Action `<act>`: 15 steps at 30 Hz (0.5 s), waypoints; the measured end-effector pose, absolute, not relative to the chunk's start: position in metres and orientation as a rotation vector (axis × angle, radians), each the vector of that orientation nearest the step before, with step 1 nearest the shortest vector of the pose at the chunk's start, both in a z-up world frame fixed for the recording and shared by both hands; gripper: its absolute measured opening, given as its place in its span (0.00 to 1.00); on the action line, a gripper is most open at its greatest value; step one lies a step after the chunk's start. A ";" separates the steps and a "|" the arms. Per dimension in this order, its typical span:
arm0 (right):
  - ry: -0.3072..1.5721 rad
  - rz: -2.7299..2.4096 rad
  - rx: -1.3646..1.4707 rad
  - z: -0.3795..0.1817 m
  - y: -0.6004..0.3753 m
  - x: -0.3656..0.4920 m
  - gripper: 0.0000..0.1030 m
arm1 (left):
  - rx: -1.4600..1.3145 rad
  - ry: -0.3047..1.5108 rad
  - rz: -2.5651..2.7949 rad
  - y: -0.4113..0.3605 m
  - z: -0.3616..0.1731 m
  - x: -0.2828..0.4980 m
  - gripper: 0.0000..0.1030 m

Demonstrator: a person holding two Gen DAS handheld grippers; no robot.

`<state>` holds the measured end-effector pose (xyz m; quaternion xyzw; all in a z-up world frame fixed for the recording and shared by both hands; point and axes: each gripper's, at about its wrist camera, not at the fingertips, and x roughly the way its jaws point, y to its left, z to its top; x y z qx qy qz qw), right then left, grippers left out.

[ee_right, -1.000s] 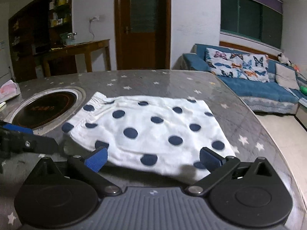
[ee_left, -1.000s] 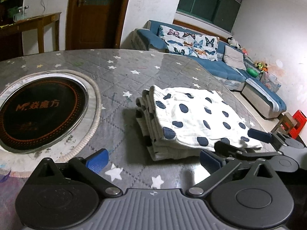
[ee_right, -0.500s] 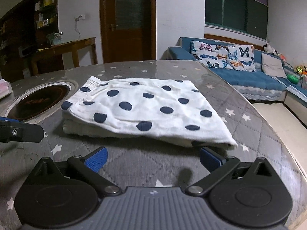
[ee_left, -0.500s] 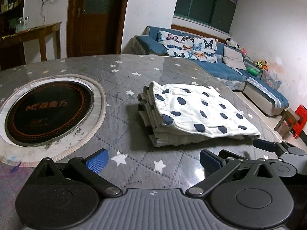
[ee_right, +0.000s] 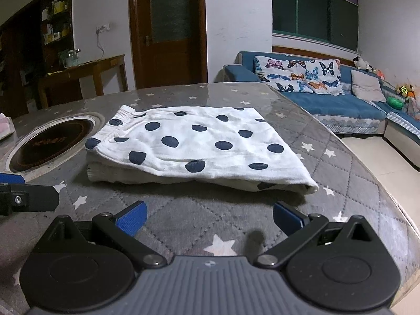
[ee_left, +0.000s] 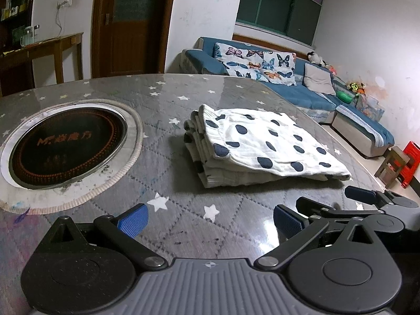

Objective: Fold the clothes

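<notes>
A white garment with dark blue dots [ee_left: 260, 144] lies folded in a thick flat stack on the grey star-print table [ee_left: 183, 210]; the right wrist view shows the same garment [ee_right: 194, 141] from its long side. My left gripper [ee_left: 210, 220] hovers open near the table's front, well short of the cloth. My right gripper [ee_right: 208, 216] is open too, a short way in front of the stack, with nothing between its fingers. The right gripper's fingers [ee_left: 362, 195] show at the right edge of the left wrist view.
A round black cooktop [ee_left: 68, 144] with a pale ring is set into the table, left of the garment. The table edge [ee_right: 393, 199] drops off to the right toward a tiled floor. A blue sofa [ee_right: 328, 99] and a red stool [ee_left: 409, 162] stand beyond.
Both grippers have pulled back from the folded garment, which now lies farther away and untouched. The stack itself has not moved.
</notes>
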<state>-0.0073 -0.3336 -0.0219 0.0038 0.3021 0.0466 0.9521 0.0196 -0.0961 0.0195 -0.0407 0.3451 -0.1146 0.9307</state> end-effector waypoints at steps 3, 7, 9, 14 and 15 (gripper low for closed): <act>0.611 0.095 0.016 -0.021 -0.334 -0.010 1.00 | -0.082 0.703 -0.235 -0.096 0.020 0.016 1.00; 0.606 0.102 0.019 -0.020 -0.332 -0.014 1.00 | -0.079 0.697 -0.235 -0.096 0.021 0.012 1.00; 0.604 0.105 0.019 -0.020 -0.331 -0.015 1.00 | -0.078 0.695 -0.236 -0.097 0.021 0.010 1.00; 0.601 0.107 0.022 -0.020 -0.330 -0.019 1.00 | -0.075 0.687 -0.240 -0.098 0.022 0.005 1.00; 0.600 0.107 0.024 -0.020 -0.330 -0.020 1.00 | -0.074 0.685 -0.240 -0.098 0.023 0.004 1.00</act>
